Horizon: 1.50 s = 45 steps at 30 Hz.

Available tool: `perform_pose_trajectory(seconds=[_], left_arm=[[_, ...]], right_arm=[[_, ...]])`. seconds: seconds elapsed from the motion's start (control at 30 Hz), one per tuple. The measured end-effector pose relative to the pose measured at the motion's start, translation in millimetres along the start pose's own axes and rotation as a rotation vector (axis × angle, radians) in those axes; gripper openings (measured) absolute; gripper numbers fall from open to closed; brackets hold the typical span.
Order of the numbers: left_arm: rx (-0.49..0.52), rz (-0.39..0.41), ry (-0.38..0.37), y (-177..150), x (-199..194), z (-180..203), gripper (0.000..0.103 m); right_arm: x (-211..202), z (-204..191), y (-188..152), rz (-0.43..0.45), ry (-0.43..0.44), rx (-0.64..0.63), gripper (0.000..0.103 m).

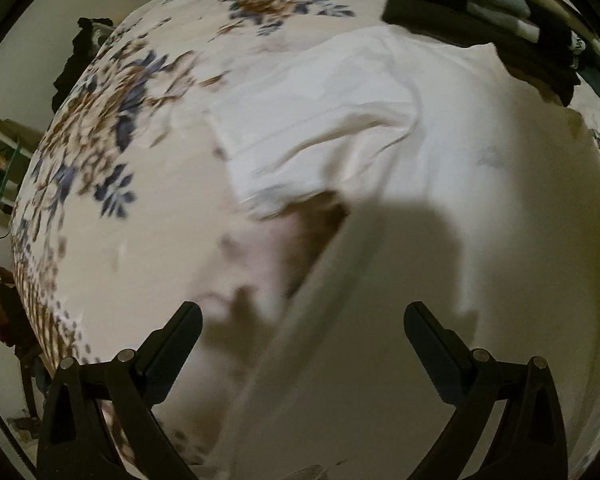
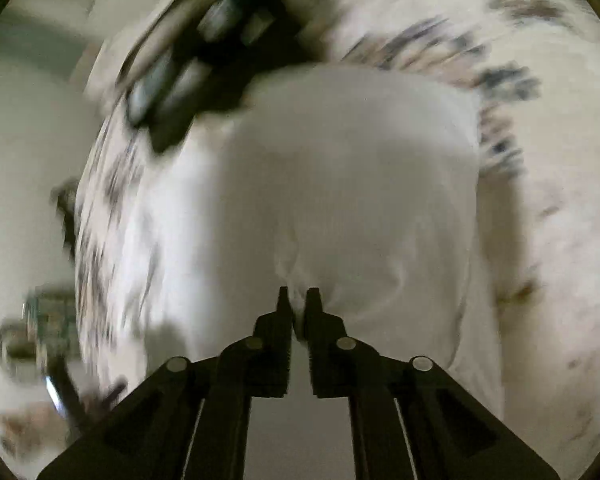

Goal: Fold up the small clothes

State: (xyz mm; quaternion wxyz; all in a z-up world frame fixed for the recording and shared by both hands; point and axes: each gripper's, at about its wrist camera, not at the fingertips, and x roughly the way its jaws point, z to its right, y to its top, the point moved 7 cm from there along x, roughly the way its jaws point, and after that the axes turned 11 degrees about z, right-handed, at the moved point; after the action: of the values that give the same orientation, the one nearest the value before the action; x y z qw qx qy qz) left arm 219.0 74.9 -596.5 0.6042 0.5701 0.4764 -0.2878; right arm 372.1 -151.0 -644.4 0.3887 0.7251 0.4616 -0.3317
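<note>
Dim indoor lighting, heavy fisheye distortion, motion blur in both views.

Strong barrel curvature is seen at the edges, with a black vignette ring around each frame. A broad soft shadow (image 1: 400, 240) is cast across the white garment (image 1: 312, 120) in the left wrist view. The right wrist view is smeared throughout; the floral bedsheet (image 2: 540, 120) and the dark striped clothes (image 2: 204, 52) are rendered as streaks. No glare is registered.

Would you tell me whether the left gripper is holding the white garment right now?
No, the left gripper stands wide open above the white garment, with nothing between its fingers.
</note>
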Motion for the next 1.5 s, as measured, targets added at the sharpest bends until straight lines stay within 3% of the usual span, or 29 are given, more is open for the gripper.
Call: perform_pose_trajectory(seconds=[0.07,0.1,0.23,0.37,0.43,0.5,0.53,0.67,0.77,0.83,0.87,0.9,0.97,1.03,1.1,1.2,1.27,1.33,1.43,1.47,1.5], left_arm=[[-0.007,-0.005,0.007,-5.6,-0.6,-13.5,0.103],[-0.012,-0.006,0.007,-4.6,1.0,-20.6,0.103],[-0.056,-0.001,0.023,-4.4,1.1,-47.4,0.103],[-0.145,-0.011,0.030,1.9,4.4,-71.4,0.103],[-0.200,-0.023,0.011,4.3,6.9,-78.1,0.103],[-0.290,-0.051,-0.055,6.9,13.6,-84.4,0.103],[-0.372,-0.081,-0.119,7.0,18.5,-86.8,0.103],[-0.698,-0.170,-0.433,12.3,38.2,-78.3,0.102],[-0.891,-0.164,-0.569,21.2,49.1,-71.0,0.102],[-0.972,-0.129,-0.600,29.6,56.5,-66.6,0.093],[-0.982,-0.102,-0.588,36.1,60.2,-65.6,0.071],[-0.974,-0.085,-0.574,40.4,62.0,-64.5,0.038],[-0.951,-0.051,-0.547,52.0,64.6,-63.4,0.007],[-0.878,0.031,-0.512,72.8,57.4,-62.5,0.006],[-0.724,0.113,-0.480,98.4,46.3,-53.5,0.005],[-0.422,0.215,-0.464,127.0,14.9,-9.1,0.005],[-0.168,0.256,-0.455,132.2,-5.8,46.3,0.005],[0.014,0.230,-0.490,120.7,-13.0,98.7,0.006],[0.257,0.125,-0.488,82.1,-5.6,171.5,0.012],[0.326,0.090,-0.454,63.2,-2.6,183.0,0.013],[0.371,0.086,-0.417,49.2,-4.0,184.1,0.023]], right_arm=[[-9.3,4.5,-3.2,0.017,0.008,0.073,0.036],[-18.2,11.5,-2.7,0.050,0.015,0.130,0.037],[-36.5,38.8,2.5,0.120,-0.047,0.248,0.038],[-9.1,49.2,2.4,0.081,-0.079,0.238,0.037],[20.4,42.1,-2.2,0.020,-0.090,0.207,0.037],[54.9,38.0,-34.8,-0.136,-0.075,0.240,0.038],[64.9,32.9,-50.4,-0.185,-0.020,0.284,0.038],[58.3,33.0,-75.4,-0.158,0.026,0.356,0.037],[47.3,47.2,-85.5,-0.126,0.041,0.467,0.037],[42.6,55.7,-87.0,-0.113,0.043,0.505,0.037],[40.6,60.3,-88.9,-0.111,0.038,0.511,0.037],[39.2,64.2,-89.7,-0.108,0.035,0.514,0.038],[34.4,69.4,-88.4,-0.105,0.033,0.513,0.038],[28.7,70.7,-89.6,-0.103,0.036,0.507,0.038],[26.1,71.3,-90.2,-0.101,0.045,0.512,0.037],[27.4,67.7,-93.2,-0.102,0.056,0.531,0.038],[30.4,61.8,-91.3,-0.099,0.056,0.548,0.038],[24.0,66.0,-95.8,-0.096,0.056,0.566,0.038],[10.1,74.6,-104.0,-0.105,0.042,0.579,0.038],[5.3,78.0,-106.4,-0.109,0.033,0.579,0.038],[0.1,81.3,-108.2,-0.113,0.021,0.578,0.038]])
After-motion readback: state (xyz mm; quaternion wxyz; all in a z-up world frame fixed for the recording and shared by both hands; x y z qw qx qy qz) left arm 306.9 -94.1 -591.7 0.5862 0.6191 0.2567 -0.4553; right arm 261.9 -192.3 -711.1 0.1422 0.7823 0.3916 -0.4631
